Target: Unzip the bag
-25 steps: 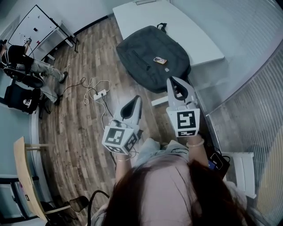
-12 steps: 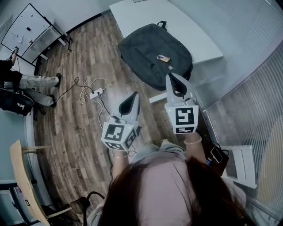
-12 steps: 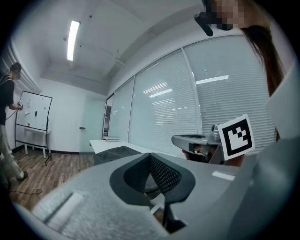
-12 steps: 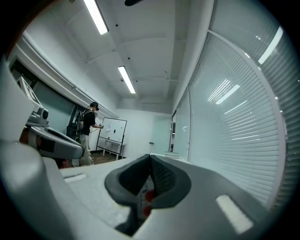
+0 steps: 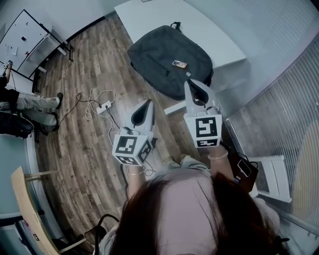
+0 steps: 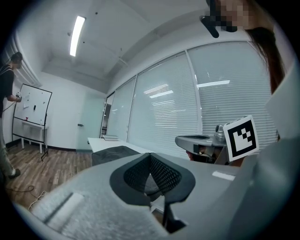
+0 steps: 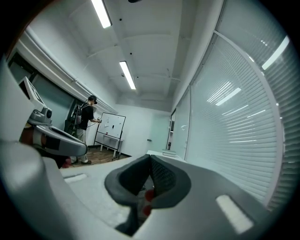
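Up close, the left gripper (image 6: pixel 150 157) has its jaws pressed together with nothing between them, and the right gripper (image 7: pixel 150 159) likewise shows its jaw tips meeting, with no part of the bag caught in them. From the head view the left gripper hangs over the wooden floor (image 5: pixel 89 144), clear of the table's near edge and apart from the bag. The right gripper's tips sit just at the near end of the dark grey bag (image 5: pixel 159 57); whether they touch it cannot be told. The bag lies flat along the near edge of the white table (image 5: pixel 149 15), with a small label (image 5: pixel 179 63) on top and its carry handle (image 5: pixel 174 24) at the far end. Further out, a power strip (image 5: pixel 103 106) with loose cables lies on the floor, and a person (image 7: pixel 86 121) stands at a whiteboard (image 7: pixel 111 126).
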The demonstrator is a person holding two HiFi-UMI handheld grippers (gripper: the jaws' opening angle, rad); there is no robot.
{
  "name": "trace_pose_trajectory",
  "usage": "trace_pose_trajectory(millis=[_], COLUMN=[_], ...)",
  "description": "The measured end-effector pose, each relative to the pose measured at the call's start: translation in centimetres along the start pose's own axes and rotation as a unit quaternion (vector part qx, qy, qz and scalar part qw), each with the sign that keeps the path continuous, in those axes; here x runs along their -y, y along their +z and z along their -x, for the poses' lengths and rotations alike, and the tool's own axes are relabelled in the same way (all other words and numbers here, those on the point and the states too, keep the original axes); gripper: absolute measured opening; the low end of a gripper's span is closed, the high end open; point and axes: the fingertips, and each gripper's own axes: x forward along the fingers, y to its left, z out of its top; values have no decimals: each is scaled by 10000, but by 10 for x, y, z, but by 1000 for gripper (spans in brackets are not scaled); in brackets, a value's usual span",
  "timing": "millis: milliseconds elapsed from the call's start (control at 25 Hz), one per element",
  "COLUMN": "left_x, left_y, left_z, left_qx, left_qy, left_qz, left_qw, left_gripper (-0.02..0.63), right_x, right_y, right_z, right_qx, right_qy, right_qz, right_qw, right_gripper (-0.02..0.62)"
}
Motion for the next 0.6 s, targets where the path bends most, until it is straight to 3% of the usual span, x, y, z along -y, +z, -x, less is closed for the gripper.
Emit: trace_pose_trajectory(millis=[600], left_x=[6], left_y=[-3], left_z=[-10], left_qx=[13], left_qy=[-125], left_qz=[41], left_qw=[9999], left_gripper=[9], right_x=[2], right_y=[-6], right_z=[3], right_qx=[-140], right_qy=[20], right_qz=[119], right_qw=[9998], right_gripper=[3])
